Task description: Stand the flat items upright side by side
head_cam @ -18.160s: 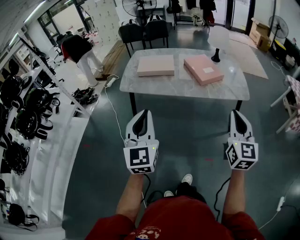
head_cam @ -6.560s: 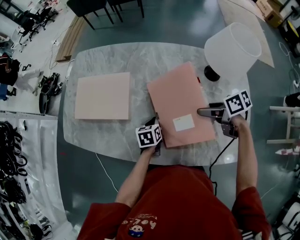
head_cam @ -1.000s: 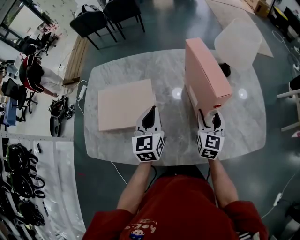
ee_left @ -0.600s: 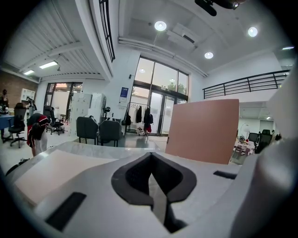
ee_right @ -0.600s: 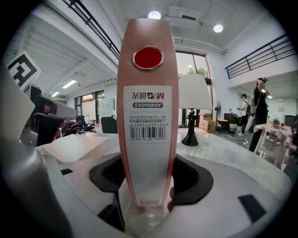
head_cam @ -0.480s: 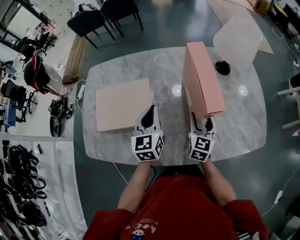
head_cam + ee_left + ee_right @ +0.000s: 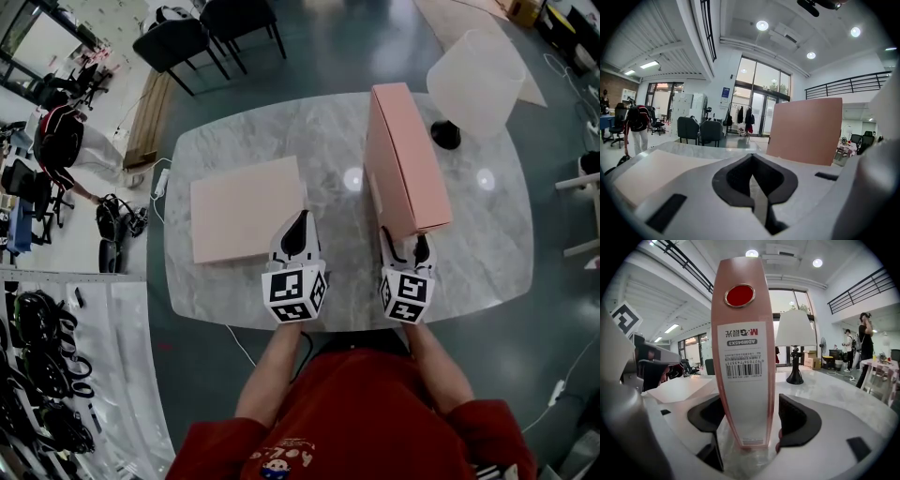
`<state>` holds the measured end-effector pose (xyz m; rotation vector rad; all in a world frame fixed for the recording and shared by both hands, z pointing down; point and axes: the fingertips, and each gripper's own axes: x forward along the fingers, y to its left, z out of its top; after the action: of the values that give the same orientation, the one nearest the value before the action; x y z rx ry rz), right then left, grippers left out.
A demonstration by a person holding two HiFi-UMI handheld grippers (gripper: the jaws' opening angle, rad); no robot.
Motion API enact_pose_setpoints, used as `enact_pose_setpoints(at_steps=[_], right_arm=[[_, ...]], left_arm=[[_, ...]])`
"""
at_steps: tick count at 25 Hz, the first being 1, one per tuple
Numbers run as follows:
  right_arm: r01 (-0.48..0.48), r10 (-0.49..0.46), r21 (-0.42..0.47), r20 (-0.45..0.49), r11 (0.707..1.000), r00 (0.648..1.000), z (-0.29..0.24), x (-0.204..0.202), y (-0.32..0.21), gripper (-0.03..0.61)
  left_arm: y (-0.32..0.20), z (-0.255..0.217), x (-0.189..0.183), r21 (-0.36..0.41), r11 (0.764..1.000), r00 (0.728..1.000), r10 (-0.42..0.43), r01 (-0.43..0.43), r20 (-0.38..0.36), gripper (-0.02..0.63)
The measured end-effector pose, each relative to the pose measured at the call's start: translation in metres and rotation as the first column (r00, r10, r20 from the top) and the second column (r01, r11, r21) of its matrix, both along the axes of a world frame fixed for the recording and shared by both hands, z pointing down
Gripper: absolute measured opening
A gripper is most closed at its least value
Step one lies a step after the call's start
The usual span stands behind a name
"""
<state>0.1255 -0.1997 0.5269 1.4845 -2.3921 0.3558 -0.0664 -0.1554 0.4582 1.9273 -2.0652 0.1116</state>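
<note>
The pink box file [image 7: 403, 159] stands upright on its long edge, right of centre on the surface [image 7: 469, 248], labelled spine nearest. The right gripper [image 7: 406, 246] straddles that spine; its fingers [image 7: 799, 420] have just been opening and stand released, gap visible on the right, left contact hidden. The second file [image 7: 246, 208] lies flat, left. The left gripper [image 7: 300, 220], near its corner, has its fingers clenched on nothing.

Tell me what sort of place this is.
Probably an open-plan office or lab hall: office chairs, tall glass entrance doors, and racks of hung equipment along the wall near the marble table.
</note>
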Motion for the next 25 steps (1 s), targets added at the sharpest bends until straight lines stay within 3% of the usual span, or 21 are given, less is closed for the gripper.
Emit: enact_pose_setpoints(at_steps=[6, 14, 19, 25], right_arm=[[-0.001, 0.002, -0.035, 0.011, 0.999, 1.000, 0.006, 0.005, 0.013, 0.334], [0.007, 0.000, -0.157, 0.045, 0.988, 0.999, 0.019, 0.003, 0.039, 0.334], [0.109, -0.086, -0.259, 0.098, 0.960, 0.991, 0.022, -0.020, 0.060, 0.326], [0.227, -0.196, -0.279, 0.134, 0.933, 0.971, 0.009, -0.060, 0.072, 0.225]], left_arm=[[-0.003, 0.005, -0.006, -0.002, 1.000, 1.000, -0.002, 0.002, -0.005, 0.003], [-0.023, 0.013, -0.017, -0.008, 1.000, 1.000, 0.016, -0.016, -0.014, 0.003], [-0.032, 0.019, -0.027, -0.022, 1.000, 1.000, 0.019, -0.019, -0.016, 0.003], [-0.026, 0.009, -0.044, -0.030, 0.999, 1.000, -0.010, 0.010, -0.012, 0.003]])
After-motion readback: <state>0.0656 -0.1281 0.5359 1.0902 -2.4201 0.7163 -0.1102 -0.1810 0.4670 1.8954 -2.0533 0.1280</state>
